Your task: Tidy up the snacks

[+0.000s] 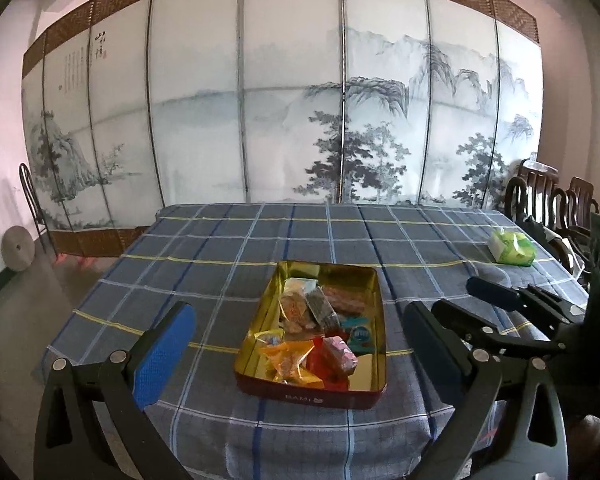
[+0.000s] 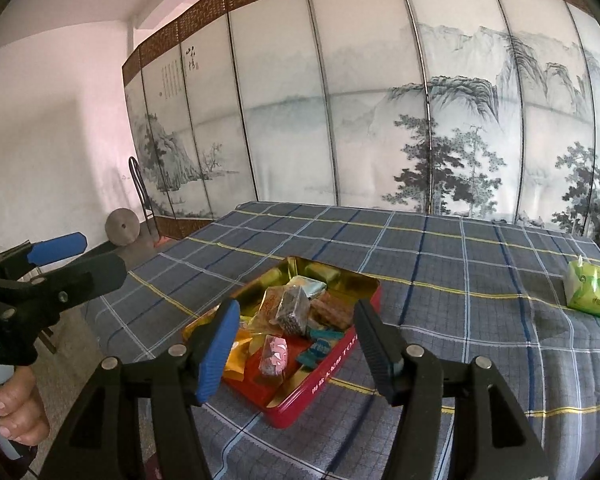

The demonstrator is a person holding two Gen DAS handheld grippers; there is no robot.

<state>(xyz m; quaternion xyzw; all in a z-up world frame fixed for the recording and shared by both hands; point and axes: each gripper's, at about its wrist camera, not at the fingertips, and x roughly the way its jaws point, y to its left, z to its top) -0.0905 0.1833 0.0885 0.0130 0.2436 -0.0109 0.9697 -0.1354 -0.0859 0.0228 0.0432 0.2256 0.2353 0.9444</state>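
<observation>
Both my grippers, left [image 1: 296,354] and right [image 2: 296,350], hang spread with nothing between their pads, above the red snack tin [image 1: 374,308] on the plaid tablecloth [image 1: 228,240], wrapped snacks [image 1: 320,312] piled inside.

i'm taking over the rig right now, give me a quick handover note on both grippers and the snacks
Left hand-held gripper: open, empty, held in front of the tin.
Right hand-held gripper: open, empty, also facing the tin.
Red tin: lidless, on the checked tablecloth, wrapped snacks piled inside.
Green packet: alone on the cloth, far right.
Done: the snacks in view are in the tin.
Left: probably the green packet, if it belongs with them. No lid is in view.
</observation>
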